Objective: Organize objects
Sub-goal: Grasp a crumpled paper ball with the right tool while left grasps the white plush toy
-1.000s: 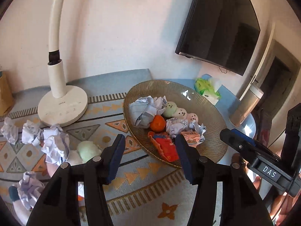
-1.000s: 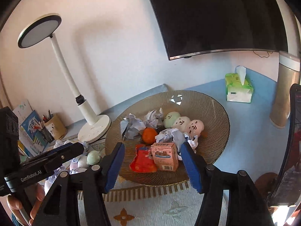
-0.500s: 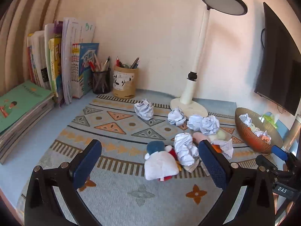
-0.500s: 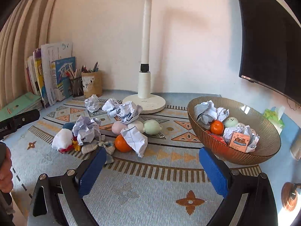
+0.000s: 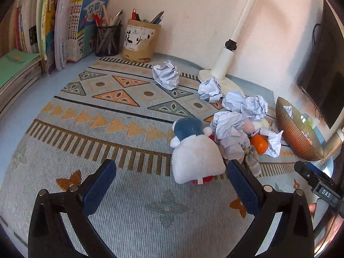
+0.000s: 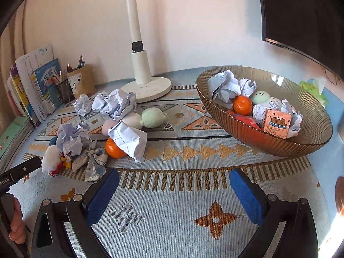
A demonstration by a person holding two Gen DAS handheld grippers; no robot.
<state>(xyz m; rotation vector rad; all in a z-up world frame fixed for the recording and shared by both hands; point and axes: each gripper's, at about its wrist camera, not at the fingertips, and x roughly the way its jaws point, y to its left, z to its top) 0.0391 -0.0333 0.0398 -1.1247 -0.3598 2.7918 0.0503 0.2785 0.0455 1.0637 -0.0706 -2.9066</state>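
Note:
A ribbed brown bowl (image 6: 279,146) on the right holds crumpled paper, an orange, egg toys and a pink box (image 6: 277,123); it also shows in the left wrist view (image 5: 294,133). A pile lies on the patterned mat: a white plush toy (image 5: 196,159), crumpled paper balls (image 5: 231,129), an orange (image 5: 259,143) and a green egg toy (image 6: 151,118). My left gripper (image 5: 171,188) is open and empty, just in front of the plush toy. My right gripper (image 6: 172,195) is open and empty over the mat, between pile and bowl.
A white desk lamp (image 6: 143,83) stands at the back. Pen holders (image 5: 139,40) and upright books (image 5: 64,25) line the back left. A dark screen (image 6: 305,17) hangs on the wall at right. A green tissue pack (image 6: 314,88) lies behind the bowl.
Both grippers have pulled back from the bowl, opened wide and turned left toward the pile. The left gripper has then come closer to the plush toy.

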